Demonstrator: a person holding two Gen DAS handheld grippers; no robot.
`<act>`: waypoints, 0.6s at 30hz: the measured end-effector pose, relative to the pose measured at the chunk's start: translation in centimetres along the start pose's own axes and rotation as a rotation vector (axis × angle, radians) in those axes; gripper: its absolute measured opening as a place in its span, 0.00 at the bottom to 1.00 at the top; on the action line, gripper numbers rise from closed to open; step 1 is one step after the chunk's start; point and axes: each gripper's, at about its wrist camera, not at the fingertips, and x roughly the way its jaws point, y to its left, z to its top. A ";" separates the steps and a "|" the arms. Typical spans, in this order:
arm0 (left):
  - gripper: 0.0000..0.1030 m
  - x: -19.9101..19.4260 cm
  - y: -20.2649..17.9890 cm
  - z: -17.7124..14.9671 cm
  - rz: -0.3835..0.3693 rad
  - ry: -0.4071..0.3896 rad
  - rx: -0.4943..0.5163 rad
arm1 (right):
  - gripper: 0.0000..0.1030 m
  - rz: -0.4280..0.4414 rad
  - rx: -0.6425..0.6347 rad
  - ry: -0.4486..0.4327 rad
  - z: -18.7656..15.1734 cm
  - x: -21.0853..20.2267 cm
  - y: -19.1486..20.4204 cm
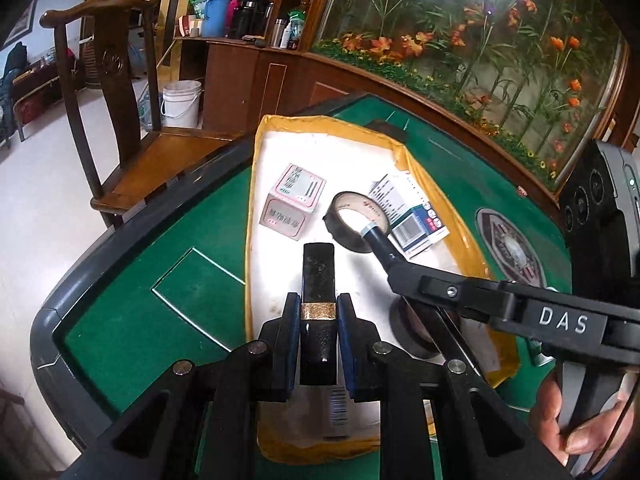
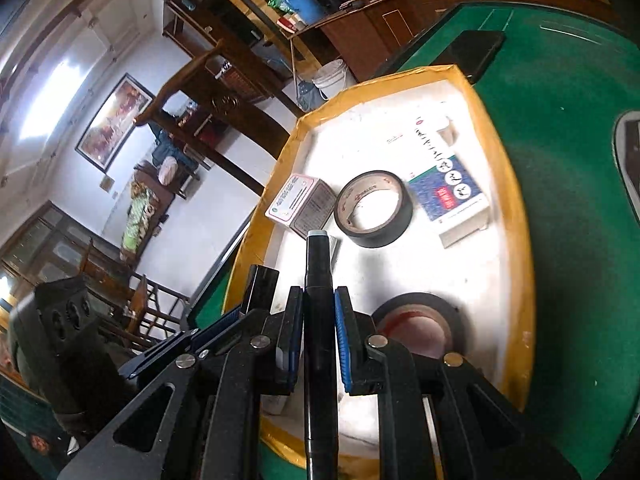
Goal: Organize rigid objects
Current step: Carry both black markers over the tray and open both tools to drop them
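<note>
Left wrist view: the left gripper [image 1: 318, 316] clamps a black tube with a gold band [image 1: 317, 280], the band sitting right between the blue pads, the tube's tip sticking out ahead over the white tray [image 1: 280, 152]. The right gripper [image 1: 390, 258] reaches in from the right, its black marker [image 1: 376, 238] tipped over the black tape roll [image 1: 354, 220], with a pink box [image 1: 292, 204] nearby.

Right wrist view: the right gripper [image 2: 319, 316] pinches the marker [image 2: 318, 280] upright between its pads, tip pointing toward the pink box [image 2: 302, 204] and tape roll [image 2: 374, 208]. A blue box [image 2: 448, 192] lies beyond.
</note>
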 end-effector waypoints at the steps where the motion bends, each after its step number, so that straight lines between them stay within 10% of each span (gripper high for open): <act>1: 0.18 0.1 0.0 -0.1 0.014 0.002 0.009 | 0.14 -0.005 -0.005 0.004 0.0 0.3 0.1; 18: 0.18 0.7 -0.5 0.2 0.050 0.017 0.049 | 0.14 -0.102 -0.043 0.003 0.3 3.9 0.3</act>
